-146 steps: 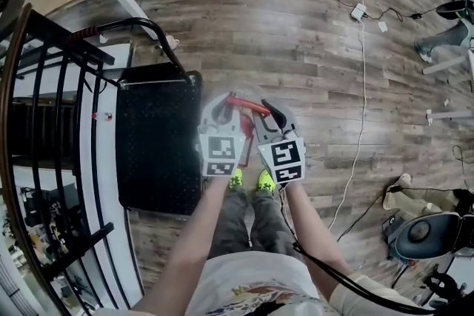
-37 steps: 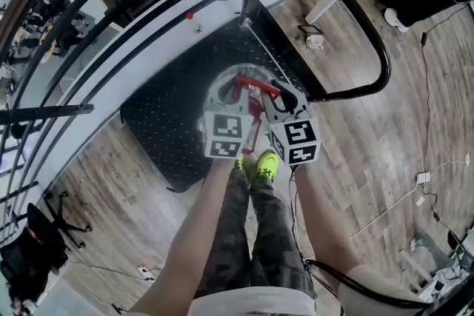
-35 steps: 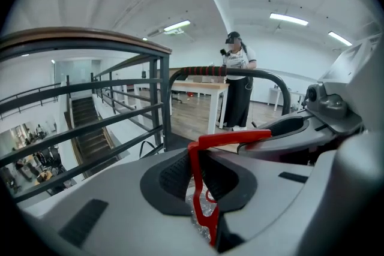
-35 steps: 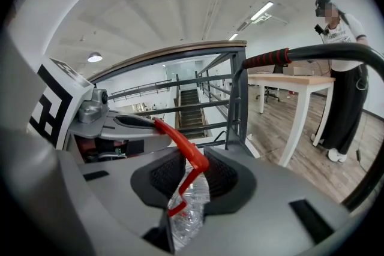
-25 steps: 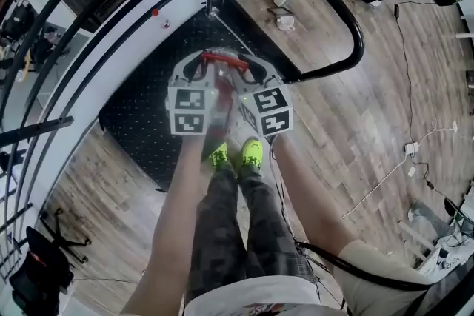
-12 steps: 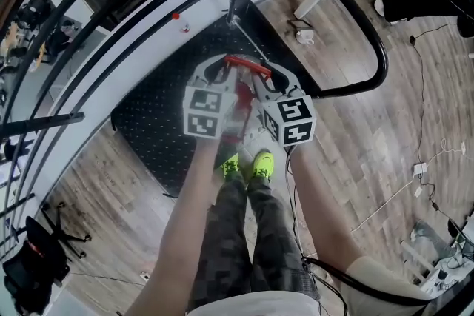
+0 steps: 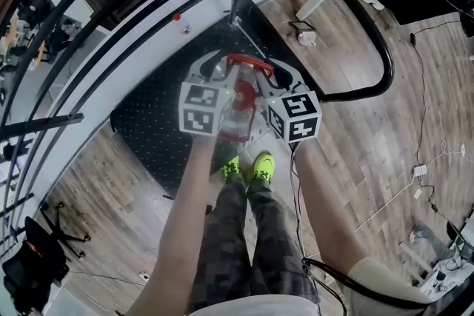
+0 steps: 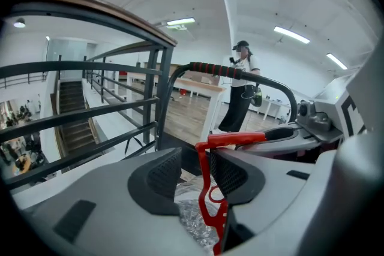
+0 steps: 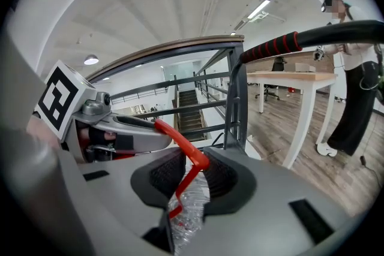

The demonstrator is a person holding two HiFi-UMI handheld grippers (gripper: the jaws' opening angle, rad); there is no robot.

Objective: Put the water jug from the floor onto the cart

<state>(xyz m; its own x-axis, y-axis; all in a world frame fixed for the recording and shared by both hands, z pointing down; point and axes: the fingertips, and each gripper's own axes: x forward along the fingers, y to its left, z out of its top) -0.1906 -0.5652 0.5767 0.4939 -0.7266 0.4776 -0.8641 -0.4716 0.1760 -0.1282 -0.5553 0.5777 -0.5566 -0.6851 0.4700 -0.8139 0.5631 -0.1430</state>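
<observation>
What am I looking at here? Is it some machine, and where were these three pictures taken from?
There is no machine here: a person holds a two-jaw gripper in each hand. The head view looks down from a camera on their head, and the two gripper views come from cameras riding on the grippers. The right gripper clamps the red handle of a clear water jug over the black cart. The left gripper has just been opening its jaws, and the handle stands loose between them.

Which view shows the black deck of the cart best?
The head view: it looks down on most of the deck. The left gripper view and right gripper view show the cart's push handle, hardly any deck.
</observation>
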